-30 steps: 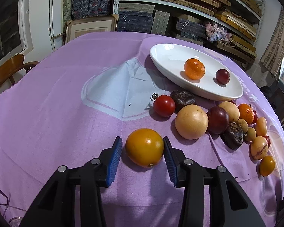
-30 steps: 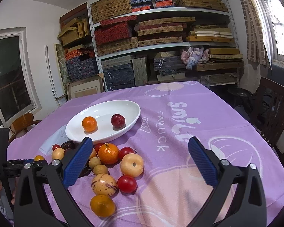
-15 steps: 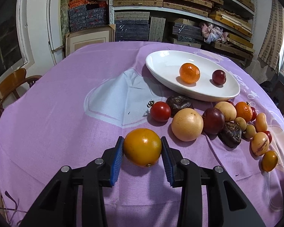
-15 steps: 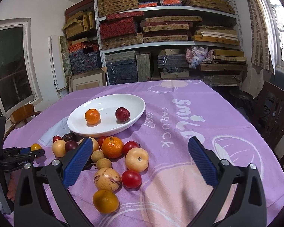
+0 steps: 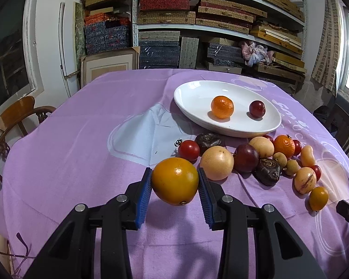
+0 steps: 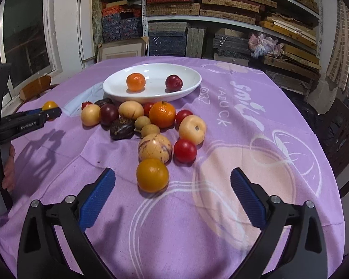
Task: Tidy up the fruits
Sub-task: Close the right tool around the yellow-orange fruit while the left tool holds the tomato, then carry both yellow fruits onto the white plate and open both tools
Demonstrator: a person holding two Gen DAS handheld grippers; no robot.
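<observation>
My left gripper (image 5: 174, 183) is shut on a yellow-orange fruit (image 5: 175, 181) and holds it above the purple tablecloth (image 5: 69, 162); it also shows in the right wrist view (image 6: 49, 105). A white oval plate (image 5: 193, 93) farther back holds a tangerine (image 5: 222, 107) and a dark red plum (image 5: 257, 108). Several loose fruits (image 5: 263, 158) lie in front of the plate. My right gripper (image 6: 172, 190) is open and empty, low over the cloth, with a small orange fruit (image 6: 152, 175) just ahead between its fingers.
The loose pile includes a speckled yellow fruit (image 6: 155, 148), a red tomato (image 6: 185, 150) and a tangerine (image 6: 162, 114). Shelves of boxes (image 5: 197, 23) stand behind the table. A wooden chair (image 5: 18, 116) is at the left, another (image 6: 342, 130) at the right.
My left gripper closed on the yellow-orange fruit and lifted it off the cloth. My right gripper moved down and forward toward the near fruits.
</observation>
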